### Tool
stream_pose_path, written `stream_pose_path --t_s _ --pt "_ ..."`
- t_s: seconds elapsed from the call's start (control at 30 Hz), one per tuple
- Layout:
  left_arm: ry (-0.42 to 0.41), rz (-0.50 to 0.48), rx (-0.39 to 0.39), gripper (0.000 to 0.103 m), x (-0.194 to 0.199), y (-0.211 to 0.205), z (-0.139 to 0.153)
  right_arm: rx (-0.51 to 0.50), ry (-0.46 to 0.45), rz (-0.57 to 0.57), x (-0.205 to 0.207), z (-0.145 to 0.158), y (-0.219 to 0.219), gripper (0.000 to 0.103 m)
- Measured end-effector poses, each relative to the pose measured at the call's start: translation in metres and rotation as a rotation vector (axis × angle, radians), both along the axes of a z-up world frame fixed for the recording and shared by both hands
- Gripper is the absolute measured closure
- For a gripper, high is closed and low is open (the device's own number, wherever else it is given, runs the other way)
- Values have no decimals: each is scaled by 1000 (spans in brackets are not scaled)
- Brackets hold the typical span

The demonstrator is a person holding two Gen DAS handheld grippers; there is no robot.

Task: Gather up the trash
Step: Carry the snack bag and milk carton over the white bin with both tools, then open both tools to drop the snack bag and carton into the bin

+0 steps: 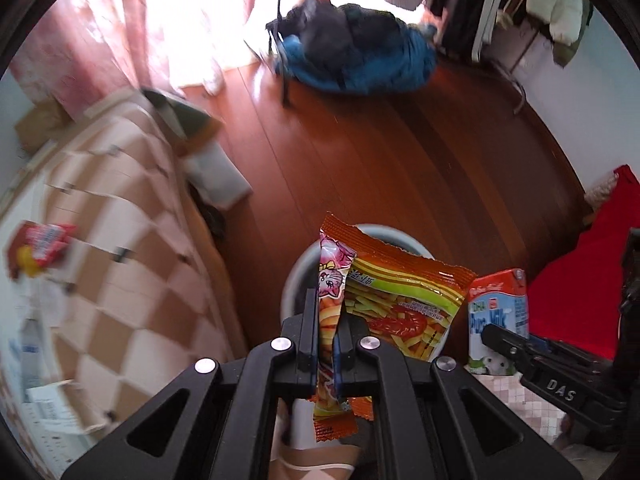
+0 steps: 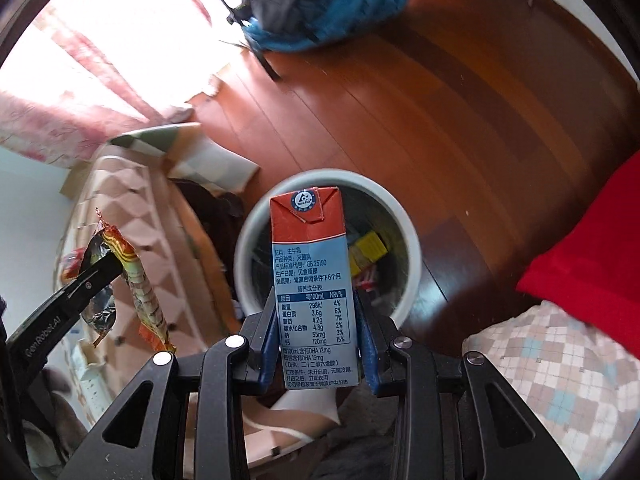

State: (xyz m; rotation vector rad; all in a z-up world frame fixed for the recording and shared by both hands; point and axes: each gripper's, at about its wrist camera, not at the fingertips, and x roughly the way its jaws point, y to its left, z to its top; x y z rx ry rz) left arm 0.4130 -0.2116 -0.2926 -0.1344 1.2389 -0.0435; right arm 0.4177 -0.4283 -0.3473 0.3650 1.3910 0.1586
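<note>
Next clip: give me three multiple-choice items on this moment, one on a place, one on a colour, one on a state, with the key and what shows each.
1. Where does the milk carton sit relative to the trash bin?
A. above its opening
B. lying on the bed
C. on the floor behind it

2. What colour is the carton's top?
A. green
B. red-orange
C. yellow

3. What is the left tool doing?
A. open and empty
B. shut on the snack wrappers
C. shut on a bottle

Key: 1 A, the right wrist view shows the carton over the bin's mouth; 2 B, the folded top is red-orange; 3 B, the wrappers are pinched between its fingers.
</note>
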Motion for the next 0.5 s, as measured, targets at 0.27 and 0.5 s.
stream_pose_path --t_s 0.27,0.5 --pt "136 8 -24 84 29 -16 -51 16 107 -3 19 -68 -10 65" --pt "143 32 38 13 27 -15 -56 23 165 -2 20 -93 -13 33"
